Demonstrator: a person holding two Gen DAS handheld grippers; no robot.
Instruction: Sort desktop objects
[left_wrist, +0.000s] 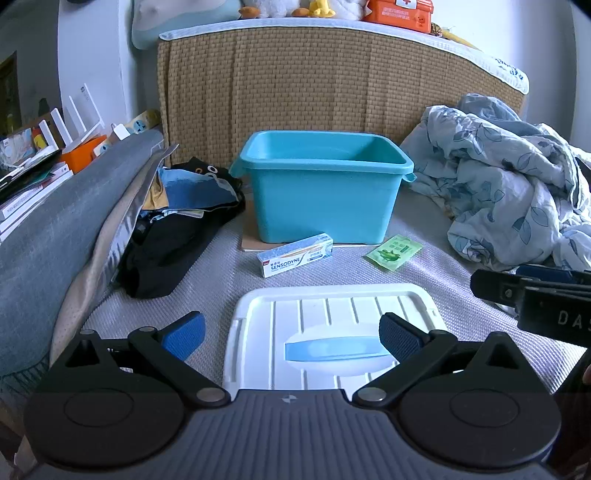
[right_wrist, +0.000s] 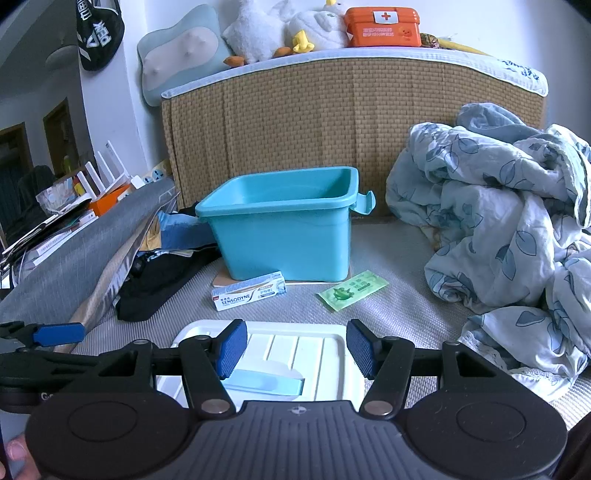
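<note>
An open turquoise bin (left_wrist: 321, 184) (right_wrist: 284, 236) stands on the bed. In front of it lie a Sensodyne toothpaste box (left_wrist: 297, 256) (right_wrist: 249, 291) and a green sachet (left_wrist: 394, 252) (right_wrist: 352, 290). Nearer lies the bin's white lid (left_wrist: 332, 332) (right_wrist: 306, 354) with a light blue handle. My left gripper (left_wrist: 291, 338) is open and empty, just above the lid. My right gripper (right_wrist: 295, 349) is open and empty over the lid's near part. The right gripper's side shows in the left wrist view (left_wrist: 535, 295).
A crumpled blue floral quilt (left_wrist: 509, 192) (right_wrist: 498, 229) lies on the right. Dark clothes (left_wrist: 177, 229) (right_wrist: 166, 273) are piled on the left by a grey bolster (left_wrist: 55, 229). A woven headboard (left_wrist: 332, 85) stands behind the bin.
</note>
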